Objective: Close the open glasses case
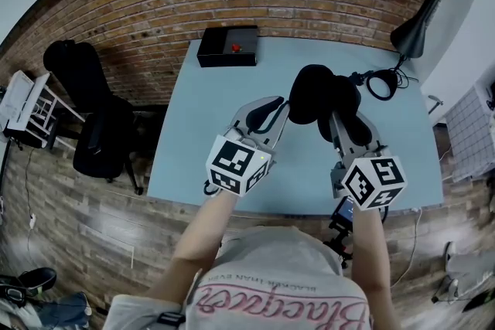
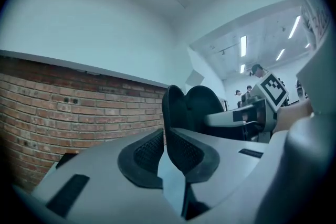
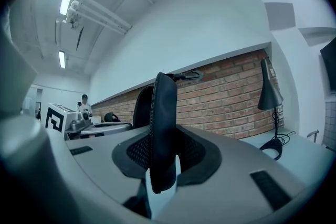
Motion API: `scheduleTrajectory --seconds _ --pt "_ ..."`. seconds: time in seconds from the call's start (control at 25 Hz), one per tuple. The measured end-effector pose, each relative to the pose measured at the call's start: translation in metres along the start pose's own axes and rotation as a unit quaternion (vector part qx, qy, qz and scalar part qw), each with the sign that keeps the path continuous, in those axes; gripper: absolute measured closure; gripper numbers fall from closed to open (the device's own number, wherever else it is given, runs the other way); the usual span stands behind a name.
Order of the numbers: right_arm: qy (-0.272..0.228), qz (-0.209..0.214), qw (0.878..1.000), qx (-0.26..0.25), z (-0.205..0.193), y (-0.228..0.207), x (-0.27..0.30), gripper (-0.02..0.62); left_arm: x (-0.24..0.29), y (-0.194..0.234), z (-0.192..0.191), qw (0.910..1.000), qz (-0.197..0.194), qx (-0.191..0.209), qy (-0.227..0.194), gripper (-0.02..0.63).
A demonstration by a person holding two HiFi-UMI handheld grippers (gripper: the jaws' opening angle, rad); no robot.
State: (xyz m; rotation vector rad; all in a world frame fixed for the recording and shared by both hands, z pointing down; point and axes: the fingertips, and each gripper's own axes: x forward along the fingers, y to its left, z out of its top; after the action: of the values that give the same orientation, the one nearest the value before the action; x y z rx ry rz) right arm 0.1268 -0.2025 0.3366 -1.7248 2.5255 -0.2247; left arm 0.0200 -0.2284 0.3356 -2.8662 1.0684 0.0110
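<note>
Worktop [image 1: 193, 135] mostly bare, loads of room on the left; just a black box [image 1: 228, 46] at the far edge, lamp [image 1: 414, 31] and coiled cable [image 1: 380, 83] far right.

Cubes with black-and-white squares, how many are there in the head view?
2. One cube rides on the left hand-held gripper, the second cube on the right hand-held gripper. None seems hidden.

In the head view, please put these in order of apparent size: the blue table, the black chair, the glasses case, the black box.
1. blue table
2. black chair
3. glasses case, held nearer the camera, so this rank is unsure
4. black box
</note>
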Motion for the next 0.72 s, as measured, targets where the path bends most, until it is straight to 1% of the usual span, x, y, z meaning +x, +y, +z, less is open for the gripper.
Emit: scheduleTrajectory --seconds 0.12,0.28,0.32,0.36,0.48,0.72 --pt "0.000 -0.005 1.000 -0.012 -0.0012 0.0019 0.0002 0.503 0.0010 0.0015 -0.0036 0.9997 0.018 0.014 0.011 0.597" --pt "-0.004 -0.013 0.999 -0.030 0.0006 0.0021 -0.0015 0.509 0.0010 0.0045 -0.0039 0.9992 0.032 0.018 0.016 0.598" --pt "-0.005 -0.013 0.999 -0.033 0.0013 0.0025 -0.0021 0.516 0.0007 0.0051 -0.0031 0.9992 0.033 0.018 0.015 0.598" --pt "-0.006 -0.013 0.999 -0.035 0.0020 0.0034 -0.0024 0.538 0.0005 0.0053 -0.0022 0.9992 0.033 0.018 0.015 0.598" --pt "-0.007 -0.013 0.999 -0.041 0.0028 0.0062 -0.0017 0.538 0.0018 0.0039 -0.0006 0.9991 0.033 0.020 0.016 0.598" --pt "0.004 -0.025 0.998 -0.058 -0.0020 0.0046 -0.0015 0.538 0.0029 -0.0006 -0.0041 0.9989 0.034 0.023 0.021 0.598"
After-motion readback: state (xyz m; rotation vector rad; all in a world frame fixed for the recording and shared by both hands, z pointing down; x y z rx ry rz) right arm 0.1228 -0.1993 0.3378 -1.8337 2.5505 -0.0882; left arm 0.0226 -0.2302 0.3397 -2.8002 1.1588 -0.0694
